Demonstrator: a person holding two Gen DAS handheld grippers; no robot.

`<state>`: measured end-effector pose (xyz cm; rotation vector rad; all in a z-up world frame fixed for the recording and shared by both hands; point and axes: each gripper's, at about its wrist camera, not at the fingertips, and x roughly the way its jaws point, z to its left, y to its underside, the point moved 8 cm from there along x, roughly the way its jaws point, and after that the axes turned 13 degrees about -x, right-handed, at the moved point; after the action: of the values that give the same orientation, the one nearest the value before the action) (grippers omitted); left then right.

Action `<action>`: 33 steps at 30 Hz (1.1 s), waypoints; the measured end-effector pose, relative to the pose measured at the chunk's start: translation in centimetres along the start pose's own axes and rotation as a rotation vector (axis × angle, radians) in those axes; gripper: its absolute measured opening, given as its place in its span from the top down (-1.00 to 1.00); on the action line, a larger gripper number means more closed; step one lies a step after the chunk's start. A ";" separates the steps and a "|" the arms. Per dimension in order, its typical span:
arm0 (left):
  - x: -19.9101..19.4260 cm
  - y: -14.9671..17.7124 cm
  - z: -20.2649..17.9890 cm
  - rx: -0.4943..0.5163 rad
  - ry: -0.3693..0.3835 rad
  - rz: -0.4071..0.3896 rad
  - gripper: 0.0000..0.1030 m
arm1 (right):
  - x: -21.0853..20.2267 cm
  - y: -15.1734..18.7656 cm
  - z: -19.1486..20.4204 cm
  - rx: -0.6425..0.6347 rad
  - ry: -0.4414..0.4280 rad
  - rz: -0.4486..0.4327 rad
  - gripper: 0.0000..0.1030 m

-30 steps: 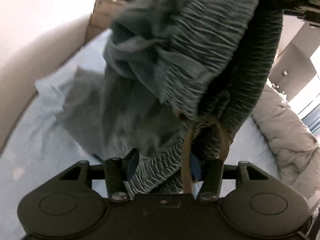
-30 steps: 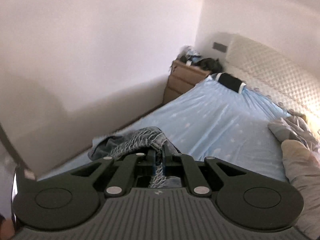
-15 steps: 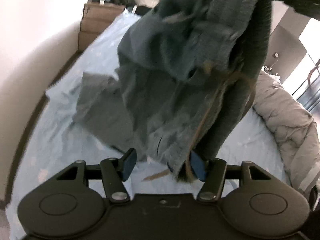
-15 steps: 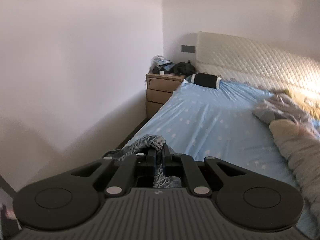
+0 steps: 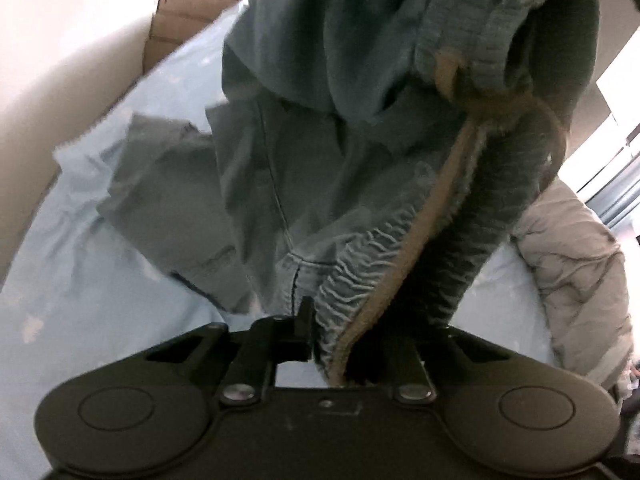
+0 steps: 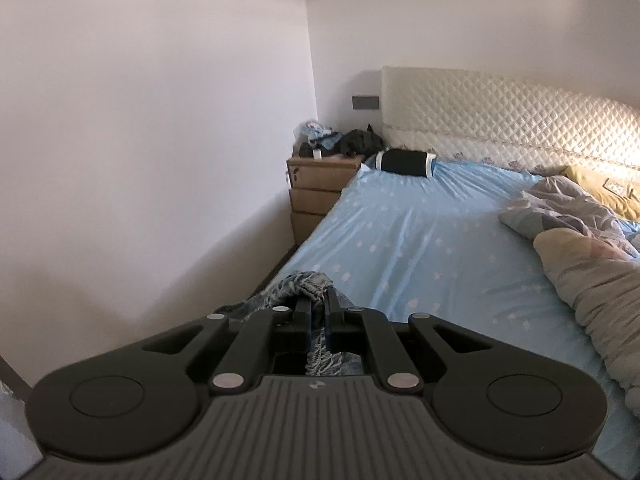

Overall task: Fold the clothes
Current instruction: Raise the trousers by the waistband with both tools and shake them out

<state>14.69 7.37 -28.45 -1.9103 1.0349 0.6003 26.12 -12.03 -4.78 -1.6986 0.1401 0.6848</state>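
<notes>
The grey-blue trousers [image 5: 328,152] are held up over the bed [image 5: 80,300], their gathered waistband pinched by the right claw [image 6: 318,320] and being closed on by the left claw [image 5: 344,340], so spreading flat is judged next.

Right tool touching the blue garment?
Touching. Right wrist view: the right tool pinches the blue garment's ribbed band between nearly closed fingers.

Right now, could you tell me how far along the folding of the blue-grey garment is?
Early stage. Done: the blue-grey garment is picked up, its elastic waistband clamped in the right gripper. In hand: the left gripper is closing on the waistband near the tan drawstring. Left: one part trails on the blue sheet; no fold is made, and nothing folded is laid down.
</notes>
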 end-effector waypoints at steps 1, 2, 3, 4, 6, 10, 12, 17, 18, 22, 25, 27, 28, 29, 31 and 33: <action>-0.3 -0.2 -0.2 -0.005 0.006 -0.008 0.83 | -0.1 0.3 -0.5 -0.002 0.003 0.005 0.91; -0.5 -0.5 -0.4 -0.011 0.012 -0.017 0.83 | -0.1 0.4 -1.2 -0.002 0.010 0.007 0.91; -0.8 -0.8 -0.8 -0.008 0.019 -0.029 0.83 | -0.1 0.6 -2.1 0.004 0.016 0.009 0.91; -1.2 -1.1 -1.5 0.001 0.026 -0.043 0.83 | -0.1 0.8 -3.2 0.019 0.021 0.009 0.91; -1.8 -1.8 -2.9 0.018 0.040 -0.071 0.83 | -0.1 1.1 -5.8 0.059 0.032 0.005 0.91; -2.5 -2.3 -7.4 0.048 0.066 -0.124 0.83 | -0.9 1.2 -11.5 0.152 0.051 -0.045 0.91; -2.5 -2.1 -10.3 0.065 0.078 -0.143 0.83 | -1.7 1.5 -14.6 0.190 0.058 -0.076 0.91; -0.8 0.2 -18.7 0.093 0.082 -0.131 0.83 | -3.9 3.8 -22.6 0.288 0.035 -0.119 0.91; -0.2 0.8 -20.4 0.098 0.076 -0.122 0.83 | -4.2 4.6 -24.4 0.311 0.016 -0.120 0.91; 3.3 4.0 -27.0 0.136 0.059 -0.077 0.83 | -4.8 7.7 -30.7 0.332 -0.038 -0.107 0.91; 6.9 5.9 -31.2 0.135 0.044 -0.023 0.82 | -4.6 10.4 -35.2 0.336 -0.062 -0.067 0.91; 9.6 7.1 -33.1 0.135 0.032 0.016 0.82 | -4.2 12.3 -37.9 0.334 -0.055 -0.034 0.91; 11.0 7.7 -34.0 0.135 0.026 0.037 0.82 | -3.9 13.3 -39.2 0.331 -0.051 -0.014 0.91; 12.2 8.3 -34.8 0.136 0.019 0.058 0.82 | -3.6 14.5 -40.4 0.335 -0.047 0.008 0.91; 15.0 9.4 -36.1 0.156 0.006 0.096 0.82 | -2.8 16.9 -42.8 0.348 -0.033 0.056 0.91; 17.8 10.8 -37.3 0.179 -0.004 0.130 0.82 | -2.0 19.7 -44.9 0.358 -0.006 0.102 0.91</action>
<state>15.65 -35.30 -27.02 -1.6948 1.1770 0.5645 31.84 -59.30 -16.72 -1.3531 0.3272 0.6943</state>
